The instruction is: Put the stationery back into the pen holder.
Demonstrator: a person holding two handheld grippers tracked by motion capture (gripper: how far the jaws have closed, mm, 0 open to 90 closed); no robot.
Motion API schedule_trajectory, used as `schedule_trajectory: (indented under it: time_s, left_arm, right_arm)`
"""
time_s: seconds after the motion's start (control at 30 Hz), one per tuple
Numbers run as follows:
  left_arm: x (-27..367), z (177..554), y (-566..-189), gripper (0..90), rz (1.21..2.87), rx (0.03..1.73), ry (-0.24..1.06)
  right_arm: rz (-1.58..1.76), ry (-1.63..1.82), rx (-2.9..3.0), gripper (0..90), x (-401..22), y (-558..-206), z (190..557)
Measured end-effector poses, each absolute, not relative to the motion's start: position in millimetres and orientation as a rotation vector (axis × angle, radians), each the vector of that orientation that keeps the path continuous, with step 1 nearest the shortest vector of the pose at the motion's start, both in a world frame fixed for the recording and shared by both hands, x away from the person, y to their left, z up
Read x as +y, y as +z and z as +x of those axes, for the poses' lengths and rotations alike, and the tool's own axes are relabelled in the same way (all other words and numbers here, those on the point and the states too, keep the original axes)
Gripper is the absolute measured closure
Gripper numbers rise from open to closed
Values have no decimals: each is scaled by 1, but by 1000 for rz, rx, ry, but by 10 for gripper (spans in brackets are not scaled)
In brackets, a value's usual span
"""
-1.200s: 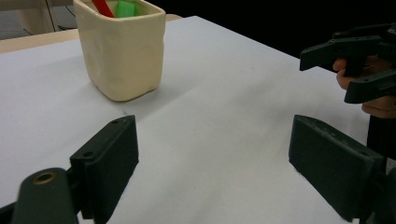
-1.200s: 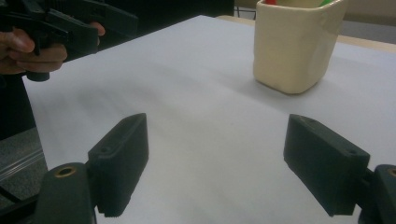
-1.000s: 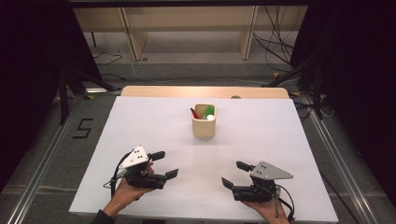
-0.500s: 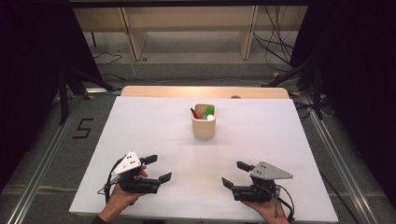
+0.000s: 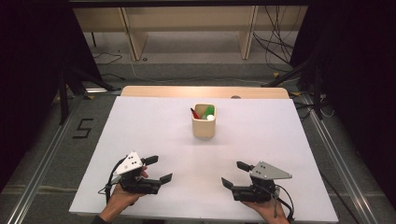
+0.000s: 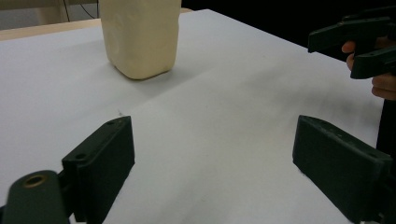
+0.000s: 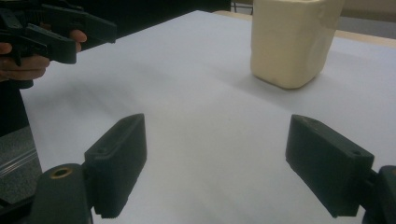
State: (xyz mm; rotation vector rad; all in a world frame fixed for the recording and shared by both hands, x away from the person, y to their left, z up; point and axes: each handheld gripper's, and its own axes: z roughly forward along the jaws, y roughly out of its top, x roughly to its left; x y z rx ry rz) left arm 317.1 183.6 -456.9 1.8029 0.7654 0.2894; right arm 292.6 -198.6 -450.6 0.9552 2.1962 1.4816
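A cream cup (image 5: 204,121) stands upright mid-table on the white sheet (image 5: 154,126), holding a red pen, something green and a white ball. It shows again as the cup (image 6: 140,35) in the left gripper view and the cup (image 7: 292,39) in the right gripper view. Near the front left edge a hand holds my left gripper (image 5: 157,168), jaws open and empty; between them in its own view, at the left gripper (image 6: 215,158), lies bare sheet. My right gripper (image 5: 235,174) rests open and empty at the front right, its own view at the right gripper (image 7: 217,161) likewise showing bare sheet.
A wooden strip (image 5: 205,92) borders the table's far edge, with shelving legs and cables on the floor behind. Dark stands flank both sides. A "5" mark (image 5: 82,128) sits on the floor at left. Open white sheet lies between the grippers and the cup.
My left gripper has moved back toward the front left edge of the table and settled lower. The right gripper and the cup have stayed put.
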Motion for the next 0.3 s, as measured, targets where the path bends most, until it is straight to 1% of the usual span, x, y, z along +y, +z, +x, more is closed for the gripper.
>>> schedule_trajectory:
  time_s: [0.3]
  left_arm:
    - [183, 317, -458, 124, 1807, 765, 294]
  right_arm:
    - [955, 1479, 2194, 212, -199, -451, 293]
